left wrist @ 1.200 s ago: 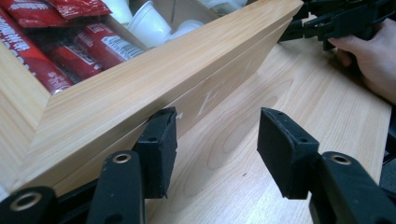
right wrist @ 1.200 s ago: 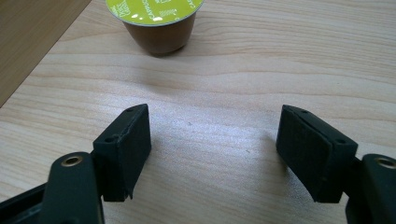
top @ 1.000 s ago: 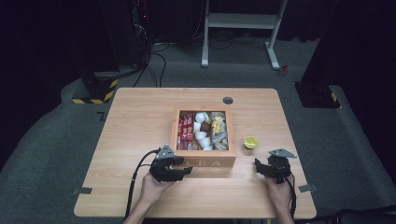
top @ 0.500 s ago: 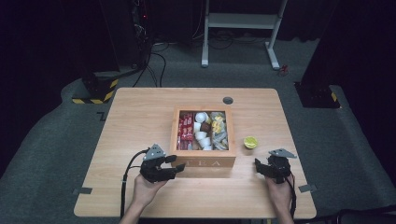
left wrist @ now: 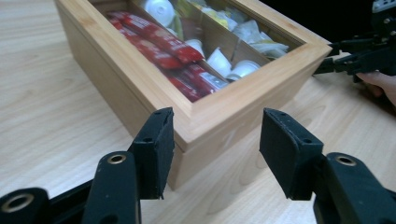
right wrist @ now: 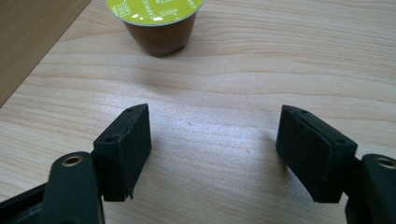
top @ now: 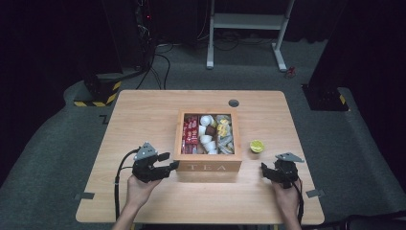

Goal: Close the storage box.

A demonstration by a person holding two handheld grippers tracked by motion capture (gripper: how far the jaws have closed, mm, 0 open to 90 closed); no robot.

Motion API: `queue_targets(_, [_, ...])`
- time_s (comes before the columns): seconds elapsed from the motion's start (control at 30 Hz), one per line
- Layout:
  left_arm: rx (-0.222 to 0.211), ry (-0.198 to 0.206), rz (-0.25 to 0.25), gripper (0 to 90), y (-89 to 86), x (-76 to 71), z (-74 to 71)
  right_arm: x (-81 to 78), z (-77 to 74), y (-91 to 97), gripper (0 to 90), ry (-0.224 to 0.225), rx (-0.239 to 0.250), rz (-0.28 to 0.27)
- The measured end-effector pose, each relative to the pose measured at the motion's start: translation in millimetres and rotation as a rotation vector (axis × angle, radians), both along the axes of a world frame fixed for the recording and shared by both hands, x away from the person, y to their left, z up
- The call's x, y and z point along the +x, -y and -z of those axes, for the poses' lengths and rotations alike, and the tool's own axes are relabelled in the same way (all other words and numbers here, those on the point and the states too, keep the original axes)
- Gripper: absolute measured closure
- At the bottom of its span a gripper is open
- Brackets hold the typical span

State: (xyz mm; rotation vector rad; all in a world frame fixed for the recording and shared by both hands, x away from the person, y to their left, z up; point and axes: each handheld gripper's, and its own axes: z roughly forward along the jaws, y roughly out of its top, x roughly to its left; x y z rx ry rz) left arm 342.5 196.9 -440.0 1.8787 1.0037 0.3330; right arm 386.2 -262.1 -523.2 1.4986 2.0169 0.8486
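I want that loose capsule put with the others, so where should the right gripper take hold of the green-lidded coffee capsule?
Probably by its brown tapered body, just under the lid rim. The coffee capsule stands upright on the table, clear of the tea box, directly ahead of the open right gripper. Come in level from the near side, one jaw on each flank; the wider green lid should keep it from slipping down.

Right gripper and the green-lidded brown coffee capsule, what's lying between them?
Nothing: in the right gripper view, bare light wooden table runs from the open right gripper to the green-lidded brown coffee capsule.
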Motion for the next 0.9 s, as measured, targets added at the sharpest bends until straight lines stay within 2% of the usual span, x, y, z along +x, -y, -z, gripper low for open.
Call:
queue_targets(0.17, [-0.003,0.013,-0.026,44.1,-6.1,4.0,-4.4,0.0,0.0,0.0,26.5,0.000,0.000,0.000])
queue_targets(0.23, [-0.022,0.007,-0.046,43.5,-8.8,5.4,-5.4,0.1,0.0,0.0,26.5,0.000,0.000,0.000])
queue_targets(0.47, [-0.005,0.024,-0.097,43.3,-19.9,10.3,-7.9,0.1,0.1,0.0,26.5,0.000,0.000,0.000])
queue_targets(0.6, [-0.018,0.036,-0.138,43.3,-29.3,11.8,-10.1,0.1,0.0,0.0,26.4,0.000,0.000,0.000])
queue_targets(0.9, [-0.016,0.050,-0.177,43.4,-42.6,12.0,-12.9,0.0,0.0,-0.1,26.4,-0.001,0.002,0.002])
